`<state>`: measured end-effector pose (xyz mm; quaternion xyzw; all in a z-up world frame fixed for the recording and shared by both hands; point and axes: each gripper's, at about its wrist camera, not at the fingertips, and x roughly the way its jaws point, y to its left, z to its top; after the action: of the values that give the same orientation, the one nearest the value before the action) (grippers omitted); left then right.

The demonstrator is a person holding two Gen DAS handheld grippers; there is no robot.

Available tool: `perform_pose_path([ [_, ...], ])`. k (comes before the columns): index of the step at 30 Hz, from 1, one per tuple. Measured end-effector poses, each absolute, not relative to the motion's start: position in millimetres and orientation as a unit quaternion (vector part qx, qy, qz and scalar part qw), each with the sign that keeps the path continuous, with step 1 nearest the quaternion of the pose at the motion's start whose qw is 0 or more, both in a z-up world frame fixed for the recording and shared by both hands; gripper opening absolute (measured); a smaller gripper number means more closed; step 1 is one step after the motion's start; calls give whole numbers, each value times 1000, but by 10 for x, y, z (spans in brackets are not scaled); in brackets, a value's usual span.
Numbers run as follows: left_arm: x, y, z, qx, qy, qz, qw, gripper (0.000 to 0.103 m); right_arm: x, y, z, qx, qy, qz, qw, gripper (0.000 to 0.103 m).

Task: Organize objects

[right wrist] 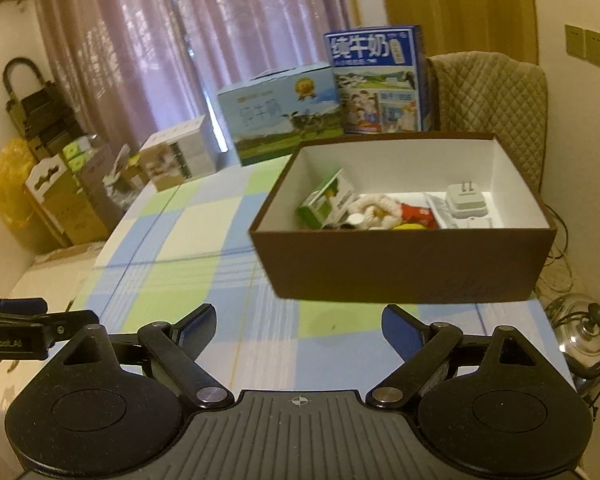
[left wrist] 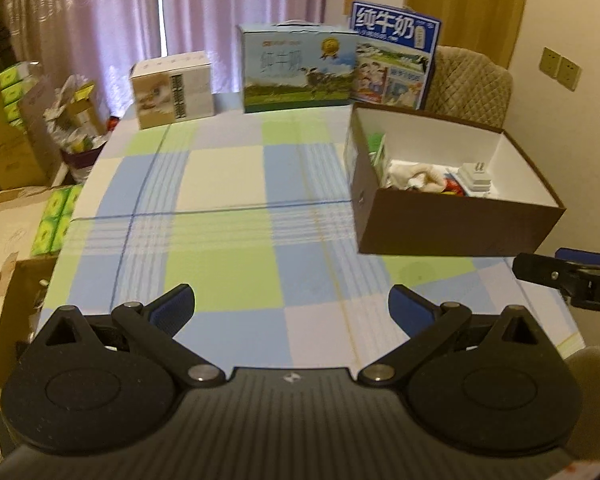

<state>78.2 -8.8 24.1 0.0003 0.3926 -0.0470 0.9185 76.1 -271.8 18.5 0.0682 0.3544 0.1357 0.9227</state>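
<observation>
A brown box point(right wrist: 400, 268) with a white inside stands on the checked tablecloth point(left wrist: 228, 240). In it lie a green carton point(right wrist: 324, 200), a cream rope toy point(right wrist: 374, 208), a red packet point(right wrist: 418, 214) and a white plug adapter point(right wrist: 466, 200). In the left wrist view the same box point(left wrist: 452, 224) sits at the right, with the cream toy point(left wrist: 414, 174) and the adapter point(left wrist: 476, 176) showing over its wall. My left gripper point(left wrist: 292, 312) is open above the cloth, left of the box, nothing between its fingers. My right gripper point(right wrist: 298, 332) is open in front of the box, also holding nothing.
Three cartons line the table's far edge: a beige one point(left wrist: 172, 88), a light-blue milk case point(left wrist: 300, 68) and a dark-blue milk case point(left wrist: 392, 56). A quilted chair point(left wrist: 472, 84) stands behind the box. Cardboard boxes point(left wrist: 4, 136) crowd the floor at left; a pot lid point(right wrist: 580, 332) lies at right.
</observation>
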Motion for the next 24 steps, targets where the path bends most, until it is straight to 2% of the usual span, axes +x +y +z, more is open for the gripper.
perform_pose_path([
  [24,278,279,-46,-19,422,-7,906,102,483,-2064,-263,16,398,194,897,87],
])
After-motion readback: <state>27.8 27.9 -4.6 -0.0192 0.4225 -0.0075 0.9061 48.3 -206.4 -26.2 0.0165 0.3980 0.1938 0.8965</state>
